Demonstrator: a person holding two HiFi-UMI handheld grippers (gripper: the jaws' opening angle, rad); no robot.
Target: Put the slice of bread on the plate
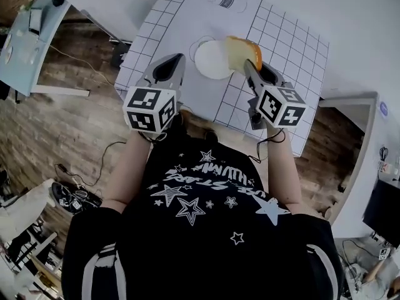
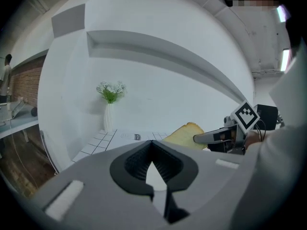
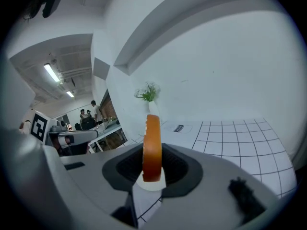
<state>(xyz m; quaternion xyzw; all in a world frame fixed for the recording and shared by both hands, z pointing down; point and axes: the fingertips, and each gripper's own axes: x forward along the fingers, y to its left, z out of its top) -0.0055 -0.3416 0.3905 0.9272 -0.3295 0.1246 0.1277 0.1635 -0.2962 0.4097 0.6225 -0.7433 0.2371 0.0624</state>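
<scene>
1. Nearest in the head view is the person's black star-printed shirt (image 1: 200, 211), with both forearms reaching forward to the desk (image 1: 284, 33)
2. The left tongs (image 1: 179, 59) hang over the desk's near edge, just left of the plate (image 1: 209, 61). In the left gripper view these tongs (image 2: 152, 142) have their tips closed together, and there is nothing between the pads
3. The right tongs (image 1: 247, 65) reach in from the plate's right side. The right gripper view shows these tongs (image 3: 152, 163) part-way open and clamped on the slice of bread (image 3: 152, 147), which stands on edge with its brown crust facing the camera
4. From the head view the slice of bread (image 1: 241, 51) sits over the plate's right rim. Whether it touches the plate cannot be told
5. The white round plate lies on the plain middle part of the desk, with black grid lines to either side
6. Farthest off, a white vase of flowers (image 2: 109, 111) stands on the desk against the white wall
</scene>
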